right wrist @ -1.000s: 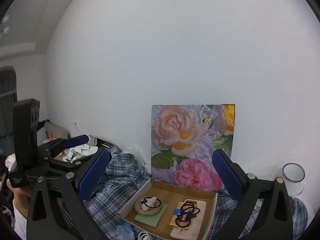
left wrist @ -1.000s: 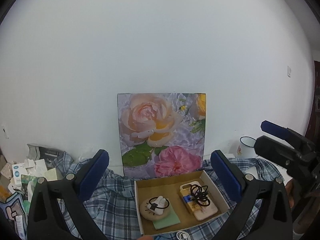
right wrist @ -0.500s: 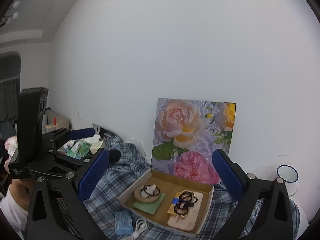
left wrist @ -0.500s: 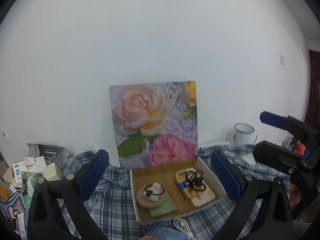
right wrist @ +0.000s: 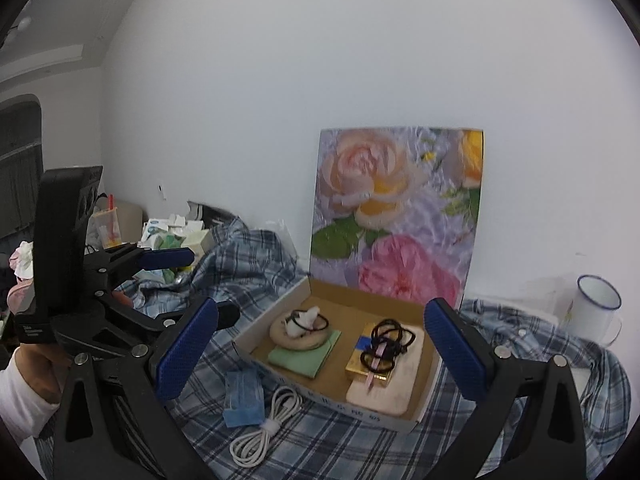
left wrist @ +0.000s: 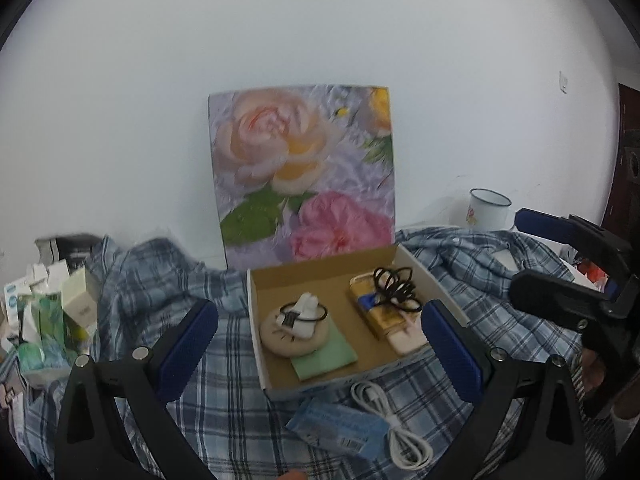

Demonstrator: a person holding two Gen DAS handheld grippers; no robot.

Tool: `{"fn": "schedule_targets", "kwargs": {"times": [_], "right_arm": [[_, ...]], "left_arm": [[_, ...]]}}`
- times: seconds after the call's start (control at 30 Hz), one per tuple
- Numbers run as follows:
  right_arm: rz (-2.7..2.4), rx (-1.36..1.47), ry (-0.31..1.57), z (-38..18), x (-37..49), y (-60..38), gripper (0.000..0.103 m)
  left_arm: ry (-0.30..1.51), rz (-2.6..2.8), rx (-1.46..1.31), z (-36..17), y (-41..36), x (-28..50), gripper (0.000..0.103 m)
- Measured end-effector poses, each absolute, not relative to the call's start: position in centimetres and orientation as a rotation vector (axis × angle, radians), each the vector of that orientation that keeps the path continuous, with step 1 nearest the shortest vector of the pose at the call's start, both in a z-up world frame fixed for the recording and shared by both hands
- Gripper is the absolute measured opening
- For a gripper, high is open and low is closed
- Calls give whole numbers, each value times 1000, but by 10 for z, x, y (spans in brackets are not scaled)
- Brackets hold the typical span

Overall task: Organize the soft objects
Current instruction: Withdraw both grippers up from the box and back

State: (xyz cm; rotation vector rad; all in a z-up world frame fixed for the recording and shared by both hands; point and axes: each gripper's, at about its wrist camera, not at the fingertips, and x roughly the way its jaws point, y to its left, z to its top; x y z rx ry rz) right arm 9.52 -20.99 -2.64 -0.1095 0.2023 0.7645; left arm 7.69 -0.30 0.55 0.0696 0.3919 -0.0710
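An open cardboard box [left wrist: 256,320] [right wrist: 412,420] sits on a blue plaid shirt [left wrist: 224,396] [right wrist: 320,440]. Inside are a round beige pad with a black hair tie [left wrist: 294,330] [right wrist: 300,330] on a green cloth [left wrist: 324,356] [right wrist: 304,356], and black hair ties [left wrist: 394,286] [right wrist: 386,340] on a yellow and pink block. A blue face mask [left wrist: 340,426] [right wrist: 242,396] and a coiled white cable [left wrist: 394,420] [right wrist: 266,424] lie in front of the box. My left gripper [left wrist: 320,344] and right gripper [right wrist: 320,344] are open, empty, above the shirt.
A floral lid [left wrist: 304,176] [right wrist: 396,216] leans on the white wall behind the box. A white enamel mug [left wrist: 486,210] [right wrist: 596,310] stands at the right. Small boxes and packets [left wrist: 52,312] [right wrist: 176,232] are piled at the left.
Both views have tilted down and drawn nearer the box. The mask and the cable have come into view in front of it. Both grippers stay open.
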Motion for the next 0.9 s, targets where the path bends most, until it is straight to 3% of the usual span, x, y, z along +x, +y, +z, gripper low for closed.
{"fn": "schedule_targets", "kwargs": {"times": [0.9], "right_arm": [[768,-112,334,-71,123,-200,103]], "left_arm": [[544,-77,67,-54,-1,96,103]]}}
